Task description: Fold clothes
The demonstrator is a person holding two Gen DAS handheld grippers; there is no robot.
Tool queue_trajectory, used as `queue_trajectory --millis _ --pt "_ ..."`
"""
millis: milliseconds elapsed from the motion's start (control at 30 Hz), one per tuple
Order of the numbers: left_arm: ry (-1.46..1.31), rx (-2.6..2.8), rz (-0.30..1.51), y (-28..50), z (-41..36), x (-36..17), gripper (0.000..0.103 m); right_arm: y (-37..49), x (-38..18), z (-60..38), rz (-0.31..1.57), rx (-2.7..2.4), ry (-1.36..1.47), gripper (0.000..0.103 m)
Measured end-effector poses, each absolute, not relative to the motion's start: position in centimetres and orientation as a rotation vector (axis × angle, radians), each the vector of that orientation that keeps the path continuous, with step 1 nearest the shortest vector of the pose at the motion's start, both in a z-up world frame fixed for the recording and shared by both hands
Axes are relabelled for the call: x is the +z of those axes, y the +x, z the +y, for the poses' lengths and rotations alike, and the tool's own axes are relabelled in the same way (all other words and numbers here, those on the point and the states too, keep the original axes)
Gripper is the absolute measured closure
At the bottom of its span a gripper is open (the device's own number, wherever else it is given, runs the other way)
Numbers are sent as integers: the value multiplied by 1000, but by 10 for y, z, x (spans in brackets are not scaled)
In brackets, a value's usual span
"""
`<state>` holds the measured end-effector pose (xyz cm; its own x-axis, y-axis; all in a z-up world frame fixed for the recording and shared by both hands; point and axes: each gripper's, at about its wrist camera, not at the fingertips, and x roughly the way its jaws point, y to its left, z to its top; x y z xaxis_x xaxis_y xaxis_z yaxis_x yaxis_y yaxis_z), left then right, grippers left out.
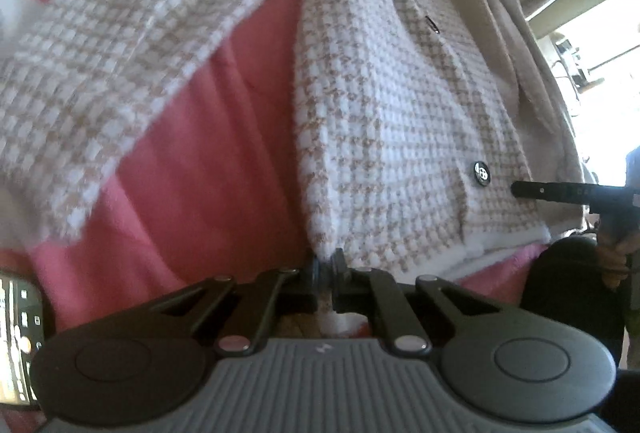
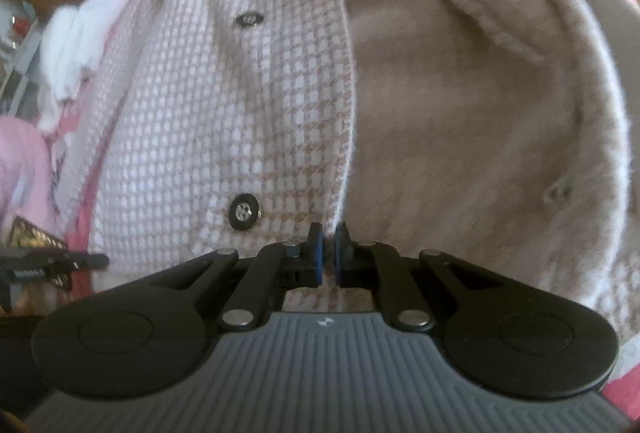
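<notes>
Fold barely begun: the jacket (image 1: 400, 113) lay spread on the pink bed (image 1: 208, 173), sleeve (image 1: 120, 53) still out left. Left gripper (image 1: 326, 267) jaws clenched on the near hem; right gripper (image 2: 328, 245) jaws pinched the front edge.

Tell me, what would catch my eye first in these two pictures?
Probably the checked beige-and-white jacket spread over a pink bedcover, with black buttons down its front and its plain fuzzy lining turned out to one side. Next, the two black pincers at the bottom of each picture: the left gripper and the right gripper are each pinched shut on the jacket's lower edge.
</notes>
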<state>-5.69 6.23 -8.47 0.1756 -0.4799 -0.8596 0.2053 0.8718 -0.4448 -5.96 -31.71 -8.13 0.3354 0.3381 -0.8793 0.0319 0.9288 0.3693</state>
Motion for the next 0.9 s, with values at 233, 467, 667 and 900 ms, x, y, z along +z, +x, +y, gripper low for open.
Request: queue_trajectory --millis 233,467,667,900 --pt "-185 -504 1344 -55 52 -96 97 -60 -80 -318 1235 184 318 100" --pt "-152 -511 1381 -48 47 -111 92 -50 -92 -310 1315 181 275 98" --pt "-192 -465 1335 -51 75 -90 77 -45 -69 -319 1282 183 283 77" --pt "-181 -477 1166 -11 59 -60 70 -3 -26 -337 1086 230 325 60"
